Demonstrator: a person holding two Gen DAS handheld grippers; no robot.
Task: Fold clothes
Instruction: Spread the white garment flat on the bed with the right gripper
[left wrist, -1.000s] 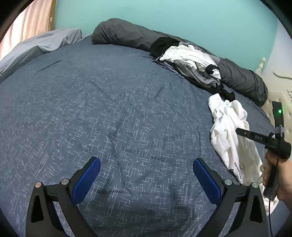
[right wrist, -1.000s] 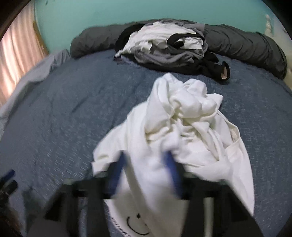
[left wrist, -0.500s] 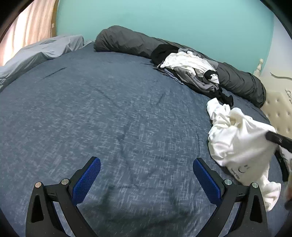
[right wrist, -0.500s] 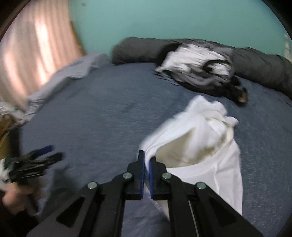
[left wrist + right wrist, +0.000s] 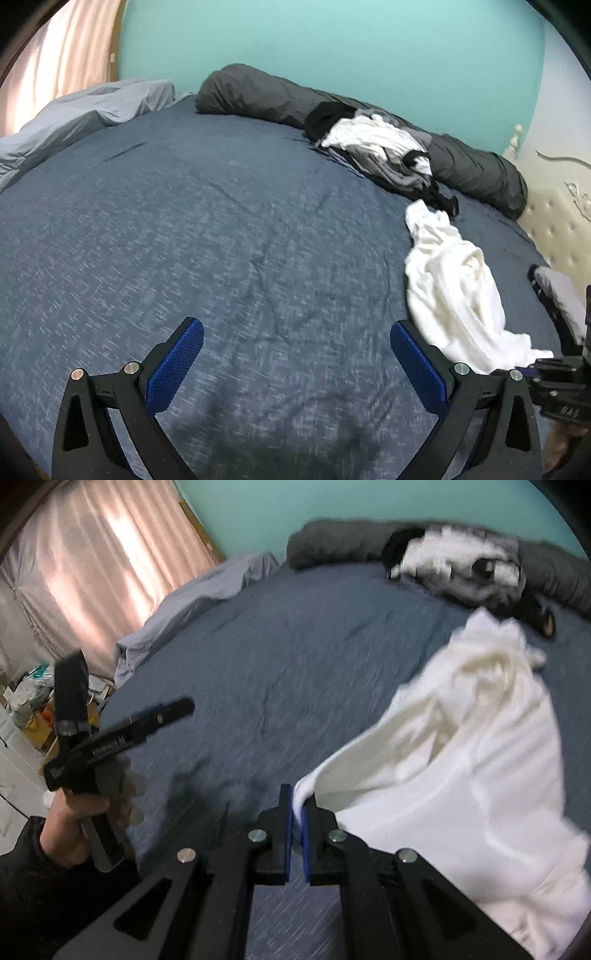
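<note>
A crumpled white shirt (image 5: 454, 288) lies on the dark blue bed (image 5: 221, 240) at the right. In the right wrist view the white shirt (image 5: 461, 757) trails to the right, lifted at one edge. My right gripper (image 5: 297, 801) pinches that edge between its blue pads; its jaws are opening slightly with the cloth still between them. The right gripper (image 5: 546, 369) shows at the left wrist view's right edge. My left gripper (image 5: 294, 324) hovers open over bare bedding with nothing between its fingers. A hand (image 5: 85, 812) holds the left gripper (image 5: 173, 710) at the left.
A pile of white, grey and black clothes (image 5: 376, 147) rests against a rolled dark grey duvet (image 5: 258, 96) at the bed's far side. A pale blue sheet (image 5: 92, 107) lies far left. A cream padded headboard (image 5: 554, 221) stands right. Curtains (image 5: 92, 572) and floor clutter (image 5: 29, 690) lie left.
My right gripper closed on the shirt's edge and swung left, dragging the shirt with it across the bed. The left gripper stayed open and shifted a little.
</note>
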